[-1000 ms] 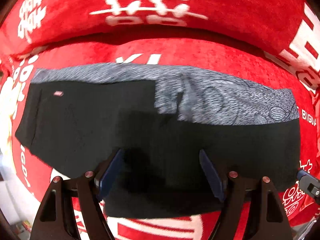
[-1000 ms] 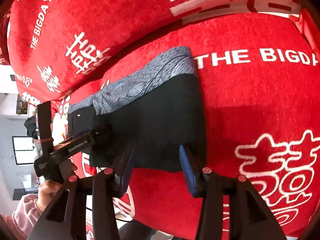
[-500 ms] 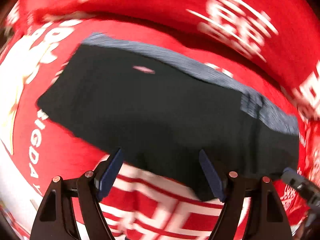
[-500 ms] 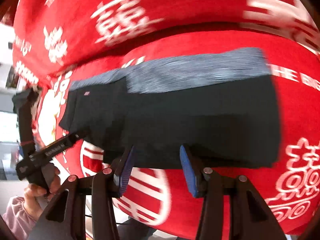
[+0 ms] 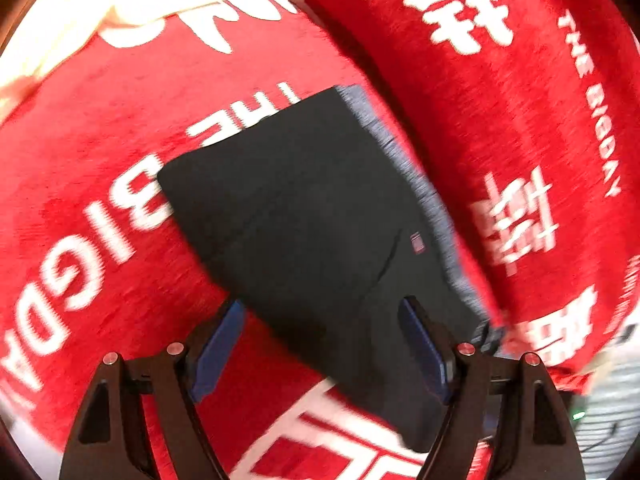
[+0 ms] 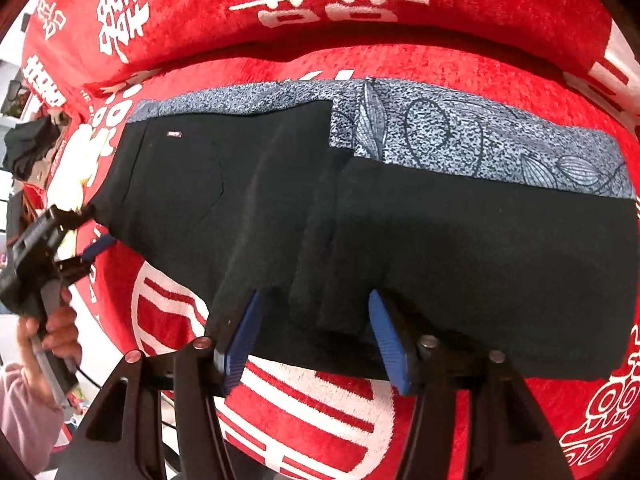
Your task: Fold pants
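Blue-padded fingers [image 6: 386, 340] of the right gripper [image 6: 316, 332] stand apart over the near hem of the black pants [image 6: 440, 232], folded lengthwise, grey patterned lining showing at twelve o'clock. At nine o'clock the left gripper [image 5: 320, 340], jaws apart, hovers by the waist. Red printed blanket [image 6: 320, 400] underneath.

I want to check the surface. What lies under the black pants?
The black pants lie on a red cover with white lettering, seen all around them. The part beneath the pants is covered, so anything else there cannot be seen.
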Motion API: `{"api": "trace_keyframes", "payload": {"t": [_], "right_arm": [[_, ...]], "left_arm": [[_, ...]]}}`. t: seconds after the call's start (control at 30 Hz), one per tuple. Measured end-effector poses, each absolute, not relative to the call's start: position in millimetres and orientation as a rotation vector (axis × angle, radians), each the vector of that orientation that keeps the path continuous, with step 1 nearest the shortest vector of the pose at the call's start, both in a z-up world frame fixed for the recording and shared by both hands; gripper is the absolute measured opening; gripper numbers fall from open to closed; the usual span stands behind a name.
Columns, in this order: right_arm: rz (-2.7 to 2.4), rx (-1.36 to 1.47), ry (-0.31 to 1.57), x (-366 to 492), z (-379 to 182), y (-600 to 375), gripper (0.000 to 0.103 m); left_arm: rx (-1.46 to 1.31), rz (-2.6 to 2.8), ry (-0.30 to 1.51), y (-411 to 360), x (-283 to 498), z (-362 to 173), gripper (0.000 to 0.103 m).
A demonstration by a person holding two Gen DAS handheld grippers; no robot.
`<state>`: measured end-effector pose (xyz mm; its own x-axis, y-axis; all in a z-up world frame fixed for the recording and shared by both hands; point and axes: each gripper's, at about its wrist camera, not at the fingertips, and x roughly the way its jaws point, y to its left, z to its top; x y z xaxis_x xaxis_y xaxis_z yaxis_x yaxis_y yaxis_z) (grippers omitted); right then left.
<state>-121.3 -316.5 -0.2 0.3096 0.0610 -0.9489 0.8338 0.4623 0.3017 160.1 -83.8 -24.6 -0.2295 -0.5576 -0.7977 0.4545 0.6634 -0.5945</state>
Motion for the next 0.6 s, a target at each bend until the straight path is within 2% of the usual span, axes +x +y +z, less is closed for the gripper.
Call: {"api": "trace_keyframes", "payload": {"t": [0.1, 0.2, 0.27, 0.33, 0.37, 0.4, 0.43, 0.5, 0.6], "right_arm": [[-0.629, 0.98, 1.153, -122, 0, -317, 0.062], [-0.625, 0.979, 1.153, -122, -1, -317, 0.062], [-0.619, 0.971, 1.153, -122, -1, -316, 0.062], [-0.616, 0.963, 1.158, -121, -1, -315, 0.063], [-0.615, 0.958, 1.164, -120, 0, -315, 0.063], [-0.616, 0.951, 1.179, -118, 2, -315, 0.063], [-0.617, 0.949, 1.188, -116, 4, -315, 0.064], [-0.605, 0.959, 1.193, -108, 15, -319, 0.064], [-0.559, 0.976, 1.148, -88, 42, -330, 0.064]], "left_arm": [[-0.189, -0.949, 1.564, -83, 165, -32, 0.079], [-0.254, -1.01, 1.534, -87, 161, -12, 0.079], [-0.16, -1.065, 1.462, -97, 155, 1, 0.079], [-0.045, -1.005, 1.475, -108, 153, -8, 0.079], [-0.003, -0.956, 1.501, -111, 154, -17, 0.075], [0.019, -0.905, 1.513, -109, 156, -23, 0.064], [0.014, -0.894, 1.494, -106, 158, -20, 0.061], [0.135, -0.858, 1.437, -111, 153, -11, 0.035], [0.329, -0.861, 1.305, -124, 132, 2, 0.035]]}}
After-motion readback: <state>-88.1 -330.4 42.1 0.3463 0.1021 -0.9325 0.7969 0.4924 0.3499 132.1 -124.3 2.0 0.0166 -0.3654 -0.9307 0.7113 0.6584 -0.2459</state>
